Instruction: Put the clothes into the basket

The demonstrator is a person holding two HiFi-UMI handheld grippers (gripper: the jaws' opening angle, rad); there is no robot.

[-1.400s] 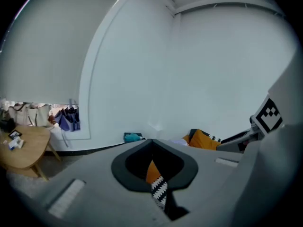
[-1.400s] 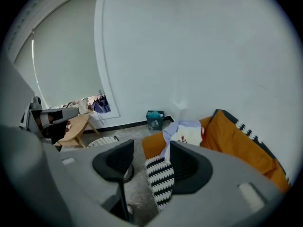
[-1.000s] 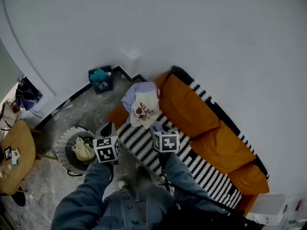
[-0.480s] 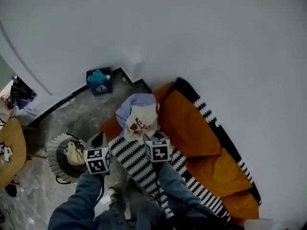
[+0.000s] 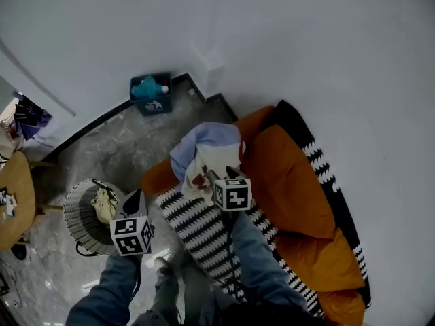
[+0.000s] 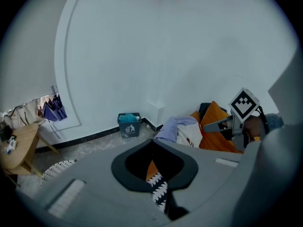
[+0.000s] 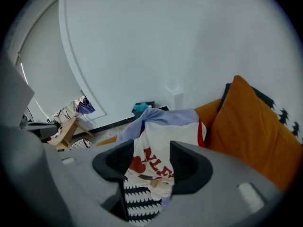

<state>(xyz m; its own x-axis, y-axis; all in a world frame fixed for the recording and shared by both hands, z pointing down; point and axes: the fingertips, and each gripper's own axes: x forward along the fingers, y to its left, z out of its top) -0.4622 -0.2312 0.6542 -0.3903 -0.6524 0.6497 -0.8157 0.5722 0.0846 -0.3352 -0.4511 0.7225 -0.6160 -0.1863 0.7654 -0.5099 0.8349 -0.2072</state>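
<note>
Some red letters mark the white shirt (image 7: 163, 134).

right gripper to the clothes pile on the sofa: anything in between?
Nothing visible. The right gripper has its jaws open and looks straight at the white shirt in the clothes pile on the sofa; no object sits between them.

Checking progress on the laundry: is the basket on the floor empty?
No, the head view shows a pale garment lying inside the basket.
</note>
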